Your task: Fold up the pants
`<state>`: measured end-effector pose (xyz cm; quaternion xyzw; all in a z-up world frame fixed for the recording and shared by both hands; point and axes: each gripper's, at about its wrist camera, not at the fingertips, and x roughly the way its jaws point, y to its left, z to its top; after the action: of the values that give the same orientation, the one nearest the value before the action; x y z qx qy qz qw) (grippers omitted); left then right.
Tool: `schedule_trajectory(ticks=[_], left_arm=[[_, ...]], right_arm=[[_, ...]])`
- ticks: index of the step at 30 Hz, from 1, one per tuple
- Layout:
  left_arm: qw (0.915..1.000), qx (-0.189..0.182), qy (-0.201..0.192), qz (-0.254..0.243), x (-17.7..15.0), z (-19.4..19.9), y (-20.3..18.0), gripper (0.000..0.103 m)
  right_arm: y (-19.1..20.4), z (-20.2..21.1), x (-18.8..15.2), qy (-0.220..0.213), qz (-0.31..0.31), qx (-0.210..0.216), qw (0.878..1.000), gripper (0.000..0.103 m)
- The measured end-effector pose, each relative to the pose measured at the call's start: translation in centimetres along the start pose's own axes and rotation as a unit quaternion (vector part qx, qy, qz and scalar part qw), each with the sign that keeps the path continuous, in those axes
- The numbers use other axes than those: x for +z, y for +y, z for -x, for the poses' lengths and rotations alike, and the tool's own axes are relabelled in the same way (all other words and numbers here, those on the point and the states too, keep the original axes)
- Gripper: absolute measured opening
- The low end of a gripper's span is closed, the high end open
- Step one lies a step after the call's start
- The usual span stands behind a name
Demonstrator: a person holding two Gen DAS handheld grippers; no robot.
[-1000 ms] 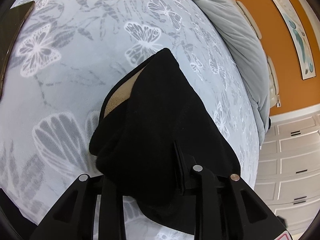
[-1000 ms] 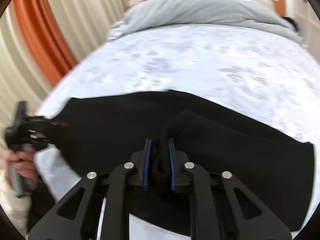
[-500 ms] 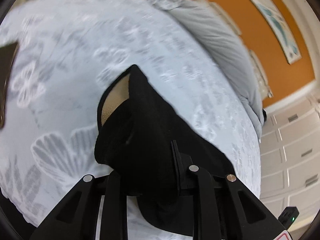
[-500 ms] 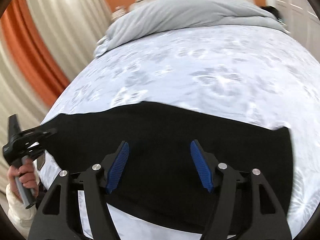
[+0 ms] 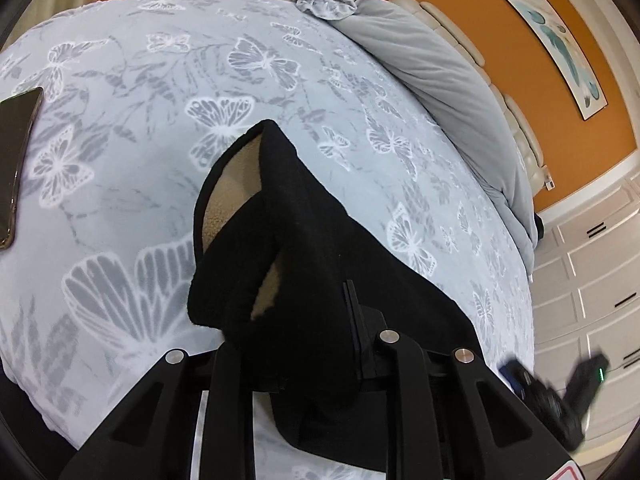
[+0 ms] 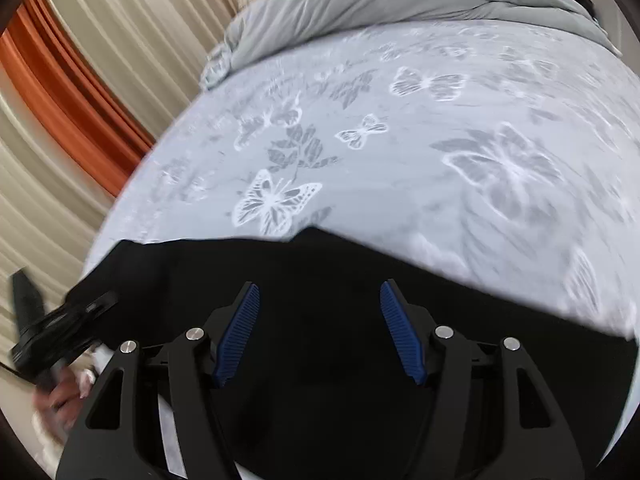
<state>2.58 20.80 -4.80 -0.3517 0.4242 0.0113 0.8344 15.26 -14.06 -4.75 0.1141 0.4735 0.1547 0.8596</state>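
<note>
Here, pants (image 5: 320, 280) clamped in left tool (image 5: 304, 360)

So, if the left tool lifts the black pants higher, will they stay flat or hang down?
The black pants would probably hang limp: they already bunch and drape around the left tool. The tan fleecy lining suggests thick, fairly grippy cloth, unlikely to slip.

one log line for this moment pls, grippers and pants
left gripper: shut on pants | right gripper: open, jaws just opened, above pants, nothing gripped | pants: lying across bed
</note>
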Motion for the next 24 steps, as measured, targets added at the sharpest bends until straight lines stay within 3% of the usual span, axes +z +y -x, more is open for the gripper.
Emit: schedule_trajectory(ticks=[5, 7, 8, 10, 11, 13, 16, 19, 20, 21, 22, 24], left_arm=[[0.9997, 0.001, 0.023, -0.007, 0.3, -0.4, 1.4, 0.020], [0.9994, -0.001, 0.034, -0.008, 0.4, -0.5, 1.9, 0.021], [0.9991, -0.002, 0.041, -0.007, 0.4, -0.6, 2.4, 0.022], [0.9985, -0.007, 0.054, -0.004, 0.2, -0.5, 3.1, 0.023], [0.9982, -0.010, 0.060, -0.004, 0.1, -0.5, 3.4, 0.024], [0.9980, -0.009, 0.062, -0.011, -0.2, -0.2, 3.7, 0.025], [0.9977, 0.004, 0.065, -0.020, -0.6, -0.6, 3.7, 0.026], [0.9974, 0.014, 0.069, -0.016, -0.9, -1.1, 3.7, 0.029], [0.9975, 0.021, 0.066, -0.017, -1.1, -1.3, 3.5, 0.033], [0.9974, 0.026, 0.064, -0.018, -1.2, -1.4, 3.4, 0.040], [0.9969, 0.032, 0.068, -0.022, -1.4, -1.7, 3.1, 0.044], [0.9960, 0.039, 0.075, -0.028, -1.8, -2.2, 2.8, 0.046]], right_arm=[[0.3, -6.2, 4.2, 0.019, 0.006, -0.028, 0.999, 0.061], [0.3, -7.8, 4.9, 0.057, 0.024, -0.024, 0.998, 0.061], [0.8, -8.8, 4.8, 0.094, 0.052, -0.020, 0.994, 0.053], [1.8, -9.0, 4.1, 0.124, 0.099, -0.016, 0.987, 0.045], [2.2, -8.8, 3.8, 0.125, 0.116, -0.016, 0.985, 0.029], [3.6, -8.6, 3.2, 0.136, 0.152, -0.023, 0.979, 0.013], [5.3, -8.7, 3.5, 0.117, 0.185, -0.061, 0.974, 0.009], [3.8, -9.2, 5.4, 0.083, 0.140, -0.056, 0.985, 0.003], [3.0, -10.0, 5.7, 0.076, 0.129, -0.072, 0.986, 0.000], [1.5, -12.1, 5.6, 0.104, 0.118, -0.106, 0.982, 0.000], [0.7, -12.5, 5.5, 0.106, 0.101, -0.095, 0.985, 0.000], [0.2, -9.5, 5.8, 0.060, 0.065, -0.080, 0.993, 0.003]])
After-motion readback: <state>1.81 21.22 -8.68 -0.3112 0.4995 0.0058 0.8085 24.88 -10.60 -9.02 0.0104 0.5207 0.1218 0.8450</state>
